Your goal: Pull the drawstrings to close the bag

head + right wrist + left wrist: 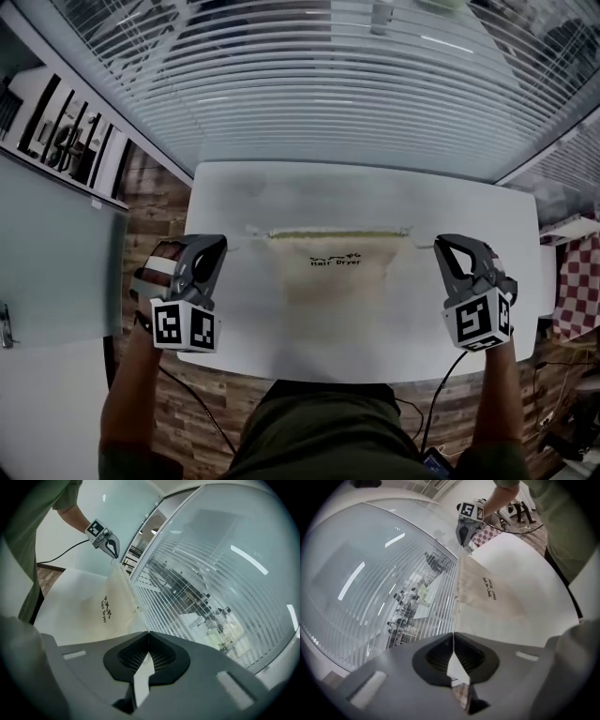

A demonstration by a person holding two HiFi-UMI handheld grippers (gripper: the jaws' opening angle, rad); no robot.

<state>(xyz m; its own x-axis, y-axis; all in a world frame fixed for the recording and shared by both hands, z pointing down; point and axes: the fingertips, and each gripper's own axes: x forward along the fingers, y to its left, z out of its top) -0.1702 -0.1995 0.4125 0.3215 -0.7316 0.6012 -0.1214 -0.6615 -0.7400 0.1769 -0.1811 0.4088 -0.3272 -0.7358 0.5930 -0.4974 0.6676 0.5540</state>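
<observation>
Head view: left gripper (222, 244) and right gripper (439, 244) each clamped shut on the drawstrings (423, 246), cream bag (333, 272) (printed "Hair Dryer") spanning between them over white table (281, 197).

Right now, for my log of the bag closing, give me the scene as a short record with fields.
bag: cream, printed Hair Dryer, stretched between both grippers over the white table
left gripper: shut on left drawstring
right gripper: shut on right drawstring
bag mouth: pulled to a straight line, not gathered
</observation>
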